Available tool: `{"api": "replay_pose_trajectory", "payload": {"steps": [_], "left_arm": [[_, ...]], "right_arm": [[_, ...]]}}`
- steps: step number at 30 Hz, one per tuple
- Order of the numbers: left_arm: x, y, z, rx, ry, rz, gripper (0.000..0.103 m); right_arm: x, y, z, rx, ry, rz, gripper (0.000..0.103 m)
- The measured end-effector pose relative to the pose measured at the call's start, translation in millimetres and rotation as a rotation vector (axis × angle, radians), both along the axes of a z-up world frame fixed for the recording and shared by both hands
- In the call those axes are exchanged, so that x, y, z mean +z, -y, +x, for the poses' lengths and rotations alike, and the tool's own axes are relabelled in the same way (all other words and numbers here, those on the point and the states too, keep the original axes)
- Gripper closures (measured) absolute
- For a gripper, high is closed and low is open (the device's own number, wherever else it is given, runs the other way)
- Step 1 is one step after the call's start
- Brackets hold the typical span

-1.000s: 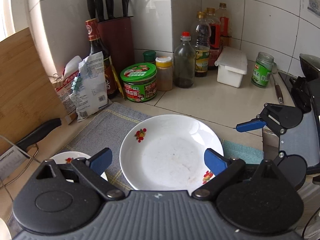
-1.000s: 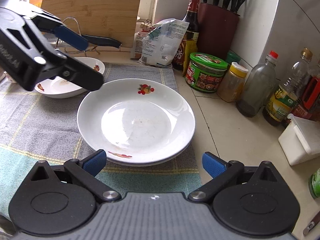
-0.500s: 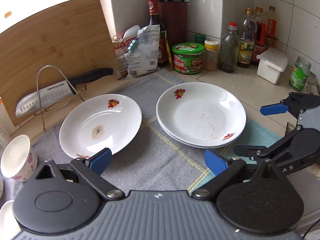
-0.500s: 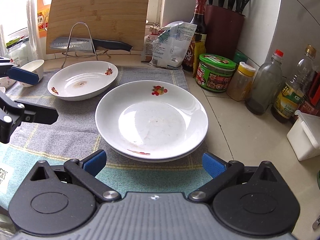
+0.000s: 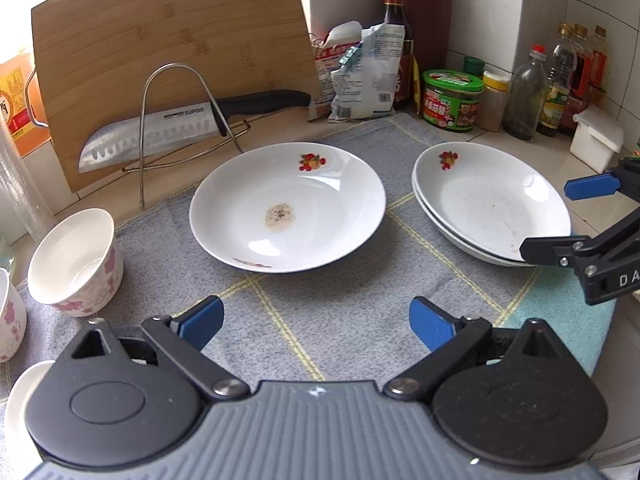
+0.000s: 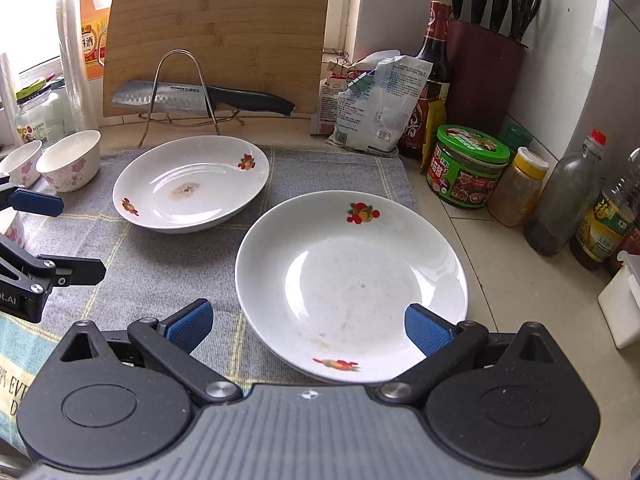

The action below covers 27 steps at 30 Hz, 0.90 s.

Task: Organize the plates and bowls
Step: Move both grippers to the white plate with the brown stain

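Both views are fisheye cameras mounted behind a gripper's fingers, looking forward and steeply down onto the grey cloth (image 5: 352,320) on a kitchen counter. The left wrist view sits near the cloth's front edge, facing the bamboo cutting board (image 5: 168,40) at the back wall, with the single plate (image 5: 286,206) close ahead. The right wrist view sits to the right of it, close over the stacked plates (image 6: 352,280), facing the same cutting board (image 6: 224,28) and the tiled corner. Both views share the cloth, both sets of plates, the knife on its wire rack (image 6: 200,98), and each other's gripper at the frame edge.
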<state>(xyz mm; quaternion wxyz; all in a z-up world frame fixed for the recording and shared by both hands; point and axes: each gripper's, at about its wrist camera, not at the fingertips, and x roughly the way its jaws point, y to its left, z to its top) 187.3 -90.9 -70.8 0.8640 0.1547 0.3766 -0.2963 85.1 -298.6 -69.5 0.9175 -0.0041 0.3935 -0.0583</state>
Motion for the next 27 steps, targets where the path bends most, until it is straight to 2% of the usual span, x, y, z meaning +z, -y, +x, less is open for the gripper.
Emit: {"api": "replay_pose_trajectory", "payload": {"steps": [5,11,20,24,27], "left_arm": [[-13,-4,23,0.031,-0.024,0.014,0.004],[-32,-1,43,0.064,-0.089,0.015,0.004],[-46,6,53,0.148,-0.108,0.044,0.004],[-51,7,54,0.162,-0.122,0.045,0.004],[-52,8,55,0.174,-0.118,0.035,0.002]], "right_arm": [[8,-6,28,-0.017,-0.016,-0.024,0.0],[19,-8,66,0.049,-0.047,-0.035,0.0],[12,6,140,0.184,-0.149,0.079,0.0],[2,11,167,0.205,-0.205,0.094,0.0],[-6,16,185,0.222,-0.245,0.141,0.0]]}}
